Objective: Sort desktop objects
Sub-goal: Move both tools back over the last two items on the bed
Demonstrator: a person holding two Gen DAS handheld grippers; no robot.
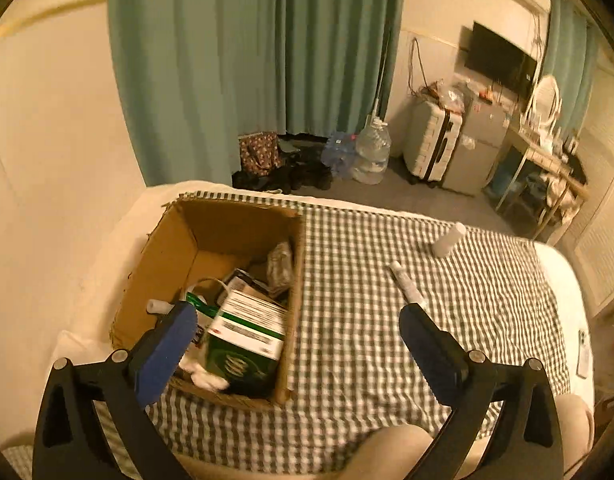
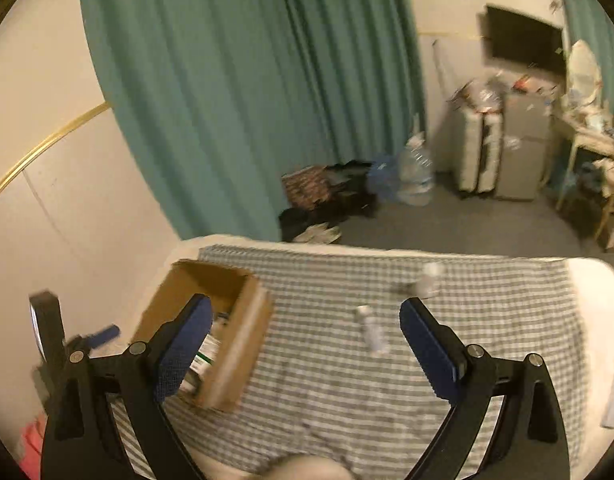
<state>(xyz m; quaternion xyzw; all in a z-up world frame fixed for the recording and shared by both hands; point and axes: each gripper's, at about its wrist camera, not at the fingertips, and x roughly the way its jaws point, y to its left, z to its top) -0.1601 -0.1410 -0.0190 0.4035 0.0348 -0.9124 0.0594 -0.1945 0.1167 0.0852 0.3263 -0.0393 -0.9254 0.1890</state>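
An open cardboard box [image 1: 167, 264] sits at the left on the checked cloth [image 1: 367, 360]. It holds a green and white carton [image 1: 247, 336], a small white tube and other clutter. On the cloth to its right lie a long white tube [image 1: 407, 286] and, farther off, a white bottle [image 1: 449, 240]. My left gripper [image 1: 295, 312] hangs open above the box's near right corner with nothing between its fingers. My right gripper [image 2: 305, 302] is open and empty too, above the cloth between the box [image 2: 243, 344] and the blurred tube [image 2: 371, 332]; the bottle [image 2: 427, 278] lies beyond.
The cloth covers a white bed against the left wall. Green curtains [image 1: 247, 60] hang behind. On the floor stand a water jug [image 1: 371, 152], bags, a suitcase [image 1: 431, 144] and a desk at the right. A phone [image 1: 583, 354] lies on the bed's right edge. A knee [image 1: 387, 452] shows below.
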